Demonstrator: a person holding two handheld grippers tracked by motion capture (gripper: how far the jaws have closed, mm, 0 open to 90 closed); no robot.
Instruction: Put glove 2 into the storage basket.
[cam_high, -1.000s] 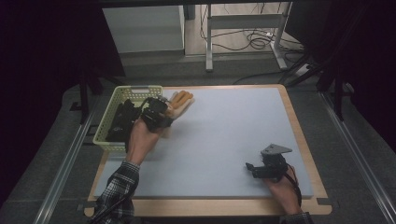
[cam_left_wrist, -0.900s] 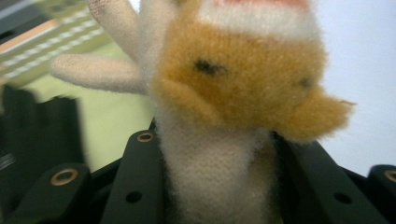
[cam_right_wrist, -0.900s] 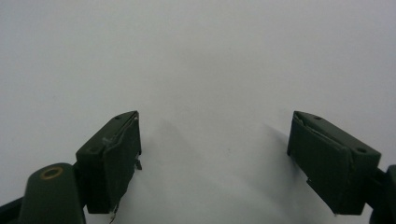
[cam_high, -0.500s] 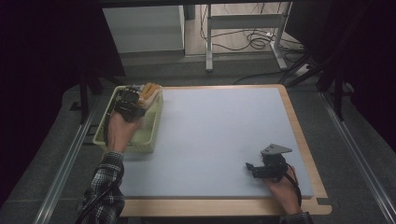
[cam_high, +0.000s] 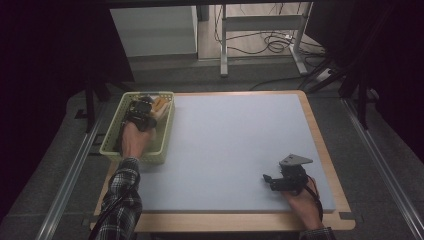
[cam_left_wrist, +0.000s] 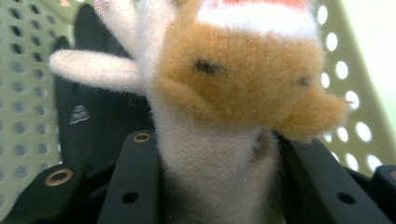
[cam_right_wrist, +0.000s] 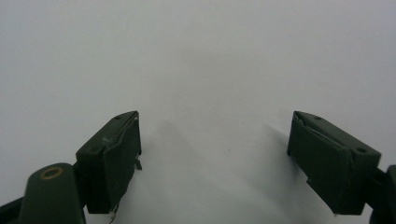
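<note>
A tan and white plush toy (cam_left_wrist: 243, 79) sits between the jaws of my left gripper (cam_left_wrist: 219, 186), which is shut on its white body. In the high view the left gripper (cam_high: 148, 111) holds the plush toy (cam_high: 159, 104) inside the pale green perforated basket (cam_high: 112, 142) at the table's left edge. My right gripper (cam_high: 268, 180) rests low over the grey mat near the front right. In the right gripper view its jaws (cam_right_wrist: 215, 158) stand wide apart with nothing between them.
The grey mat (cam_high: 235, 145) covers the wooden table (cam_high: 327, 150). Dark items lie in the basket beside the toy. A grey cabinet (cam_high: 152, 30) and a metal stand with cables (cam_high: 260, 35) stand beyond the table's far edge.
My left hand has carried the plush toy from the mat's left part leftward and down into the basket. The right gripper has stayed where it was.
</note>
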